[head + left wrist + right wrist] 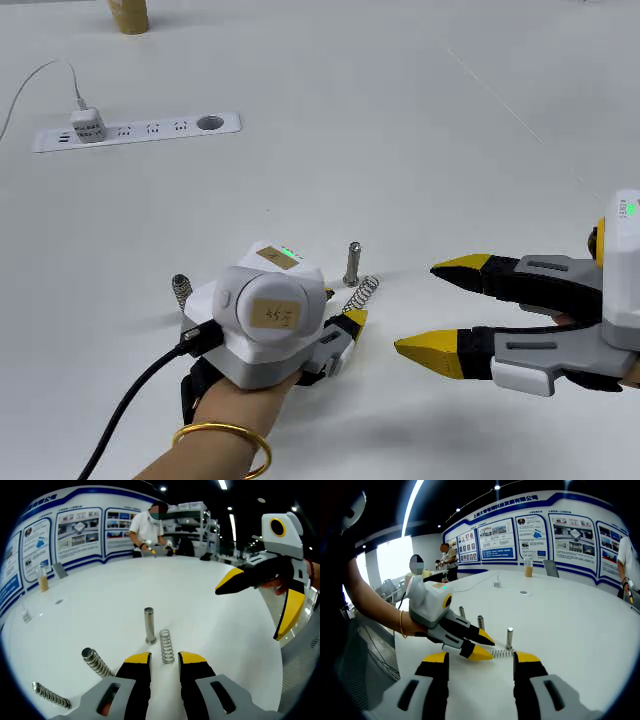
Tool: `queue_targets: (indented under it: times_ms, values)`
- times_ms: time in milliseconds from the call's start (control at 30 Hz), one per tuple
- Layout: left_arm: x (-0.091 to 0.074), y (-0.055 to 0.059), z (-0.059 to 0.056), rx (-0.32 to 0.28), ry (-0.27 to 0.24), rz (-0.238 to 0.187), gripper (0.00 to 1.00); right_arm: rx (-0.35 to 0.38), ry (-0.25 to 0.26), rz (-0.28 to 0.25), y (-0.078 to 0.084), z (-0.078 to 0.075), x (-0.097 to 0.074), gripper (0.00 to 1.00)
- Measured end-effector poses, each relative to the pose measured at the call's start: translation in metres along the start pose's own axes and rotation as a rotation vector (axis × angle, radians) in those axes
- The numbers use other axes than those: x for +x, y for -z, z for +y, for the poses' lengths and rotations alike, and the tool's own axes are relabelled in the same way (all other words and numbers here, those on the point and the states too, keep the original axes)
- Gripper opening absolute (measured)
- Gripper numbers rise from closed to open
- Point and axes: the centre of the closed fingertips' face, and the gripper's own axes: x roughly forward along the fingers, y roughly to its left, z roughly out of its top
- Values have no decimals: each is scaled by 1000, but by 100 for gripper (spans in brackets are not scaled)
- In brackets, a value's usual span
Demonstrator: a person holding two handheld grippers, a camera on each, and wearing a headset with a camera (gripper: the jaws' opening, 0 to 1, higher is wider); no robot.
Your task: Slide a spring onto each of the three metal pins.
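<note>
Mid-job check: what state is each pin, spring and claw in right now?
Bare pin: upright, no spring.
Second pin: upright, spring on.
Third pin: upright, spring on.
Loose spring: on no pin, one end at left claw's tips.
Left claw: narrowly parted; grip unclear.
Right claw: open, empty.

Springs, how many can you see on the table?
3. The first spring and second spring sit on pins, to the left. The third spring is at the tips of the left hand-held gripper, beside the bare pin. None looks hidden.

Open table (440, 140) beyond upright pin (353, 262), spring (362, 293) beside
</note>
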Motion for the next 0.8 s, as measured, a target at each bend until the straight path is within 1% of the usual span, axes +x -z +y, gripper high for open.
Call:
queue_targets:
  times_ms: [67,133,300,433,467,533,600,700,800]
  values:
    - [2,2,-1,7,5,9,21,5,6,-2,1,-1,0,53]
    - [3,3,0,32,9,16,20,9,15,5,3,-2,-1,52]
    - [6,4,-1,44,20,25,18,17,42,9,6,-5,-2,52]
    - [7,6,-1,30,19,31,16,23,56,12,8,-7,-3,52]
    - [8,5,0,46,15,23,16,23,59,13,8,-8,-4,52]
    - [9,6,-1,44,19,31,15,26,63,13,8,-9,-4,52]
    - [9,6,-1,43,21,28,12,32,67,12,8,-9,-4,52]
    - [9,6,-1,49,16,29,11,44,74,14,9,-10,-4,52]
    - [8,7,-2,74,22,32,11,52,79,8,8,-11,-4,51]
